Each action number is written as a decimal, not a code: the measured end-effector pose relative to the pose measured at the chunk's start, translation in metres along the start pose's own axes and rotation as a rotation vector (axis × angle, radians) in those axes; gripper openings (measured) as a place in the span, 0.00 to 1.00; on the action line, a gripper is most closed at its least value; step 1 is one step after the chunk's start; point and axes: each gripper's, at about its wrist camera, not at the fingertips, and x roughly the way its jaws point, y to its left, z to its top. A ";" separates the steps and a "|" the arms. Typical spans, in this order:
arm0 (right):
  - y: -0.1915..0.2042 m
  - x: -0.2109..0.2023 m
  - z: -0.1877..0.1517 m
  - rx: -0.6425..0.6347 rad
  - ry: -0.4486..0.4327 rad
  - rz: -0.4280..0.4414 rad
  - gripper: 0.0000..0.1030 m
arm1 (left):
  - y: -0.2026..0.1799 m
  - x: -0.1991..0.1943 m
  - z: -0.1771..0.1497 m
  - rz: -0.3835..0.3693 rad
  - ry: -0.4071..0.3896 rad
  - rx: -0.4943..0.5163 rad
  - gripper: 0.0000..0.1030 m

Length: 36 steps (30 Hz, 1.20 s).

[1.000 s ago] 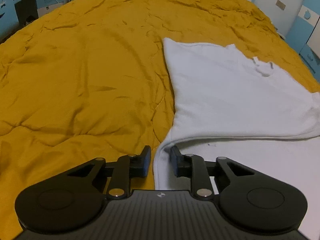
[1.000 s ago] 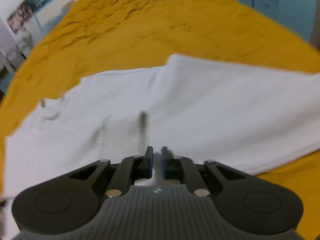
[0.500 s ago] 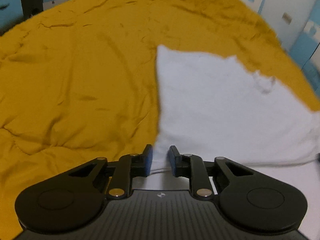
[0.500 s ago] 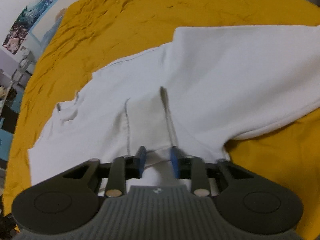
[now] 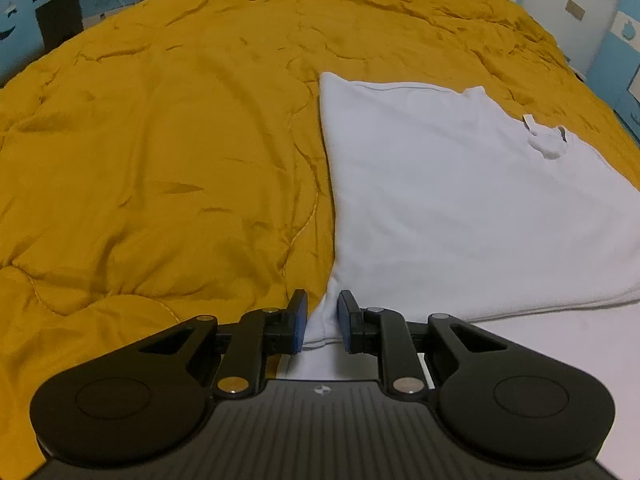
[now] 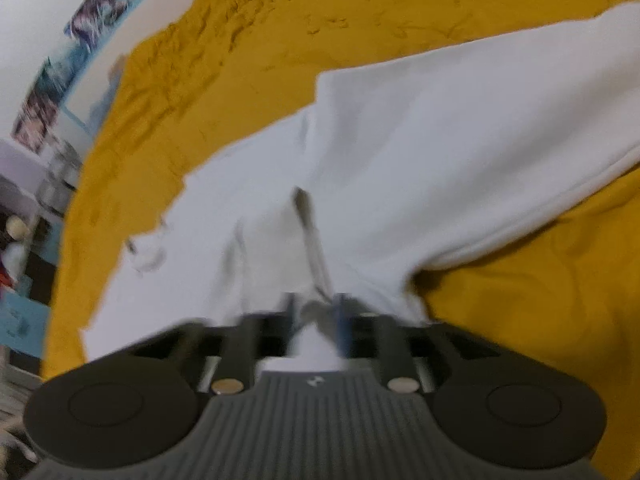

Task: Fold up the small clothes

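White cotton-like garment [image 5: 460, 200], one item, lying on a bed under a mustard-yellow quilted cover [image 5: 160, 140] — the cover is creased and stitched in curving lines. From the left wrist view the garment shows a folded upper layer with a straight left edge, a rounded fold along its near side and a small neck opening with a tag [image 5: 546, 142] toward the far right; a lower layer of the same white cloth runs beneath it toward the camera. Left hand-held gripper [image 5: 322, 322]: black body, blue pads, jaws narrowly apart with the near left corner of the garment standing between them; the cloth seems to touch the pads, but whether it is truly pinched cannot be told from this view. Right hand-held gripper [image 6: 316, 316]: picture blurred; its jaws have just been opening, and a bunched ridge of the white garment [image 6: 400, 152] still lies between the fingers, apparently no longer pressed. From that ridge a dark crease runs away across the cloth, and a sleeve-like flap extends to the right, its edge resting on the yellow cover [image 6: 540, 280]. Surroundings, left wrist view: pale blue and white wall panels [image 5: 616, 40] with apple-shaped marks beyond the bed. Right wrist view: posters [image 6: 72, 60] on a white wall at the left — details too smeared to read.
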 end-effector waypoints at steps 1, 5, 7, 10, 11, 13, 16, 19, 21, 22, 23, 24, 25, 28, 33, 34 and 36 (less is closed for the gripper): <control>0.002 0.004 0.002 0.017 0.005 0.006 0.36 | 0.000 0.000 0.000 0.001 0.000 -0.003 0.23; 0.011 0.022 0.002 0.028 0.046 -0.040 0.03 | 0.000 0.002 0.000 0.007 0.004 0.001 0.23; 0.019 0.009 0.003 0.002 -0.013 -0.012 0.02 | -0.001 0.002 0.001 0.012 0.008 0.002 0.23; 0.030 -0.005 0.004 -0.106 -0.051 -0.044 0.01 | -0.004 0.006 0.002 0.026 0.022 0.019 0.23; 0.031 -0.003 0.003 -0.145 -0.041 -0.067 0.00 | -0.004 0.007 0.003 0.030 0.026 0.018 0.23; 0.023 0.010 0.001 -0.150 0.003 -0.111 0.00 | -0.007 0.010 0.003 0.046 0.032 0.036 0.23; 0.011 0.020 -0.004 -0.168 0.028 -0.125 0.00 | -0.011 0.007 0.006 0.071 0.047 0.048 0.23; 0.014 0.006 -0.001 -0.195 0.016 -0.124 0.03 | -0.014 -0.004 0.010 0.091 0.052 0.058 0.26; 0.011 -0.015 0.001 -0.243 -0.021 -0.148 0.10 | -0.016 -0.017 0.012 0.099 0.026 0.074 0.26; 0.007 -0.025 0.003 -0.257 -0.032 -0.140 0.09 | -0.018 -0.026 0.013 0.104 0.003 0.086 0.27; 0.000 -0.038 0.006 -0.262 -0.040 -0.121 0.10 | -0.019 -0.032 0.014 0.105 -0.011 0.097 0.30; -0.008 -0.051 0.008 -0.263 -0.050 -0.106 0.13 | -0.022 -0.038 0.015 0.103 -0.019 0.106 0.31; -0.018 -0.063 0.014 -0.261 -0.064 -0.099 0.21 | -0.024 -0.043 0.016 0.102 -0.025 0.110 0.33; -0.058 -0.107 0.034 -0.225 -0.124 -0.112 0.29 | -0.030 -0.055 0.019 0.113 -0.055 0.103 0.33; -0.159 -0.185 0.079 0.016 -0.279 -0.182 0.38 | -0.034 -0.072 0.019 0.125 -0.175 0.002 0.40; -0.180 -0.197 0.086 0.067 -0.308 -0.195 0.39 | -0.035 -0.072 0.018 0.123 -0.180 -0.019 0.40; -0.221 -0.218 0.099 0.164 -0.351 -0.219 0.43 | -0.039 -0.069 0.018 0.125 -0.175 -0.043 0.40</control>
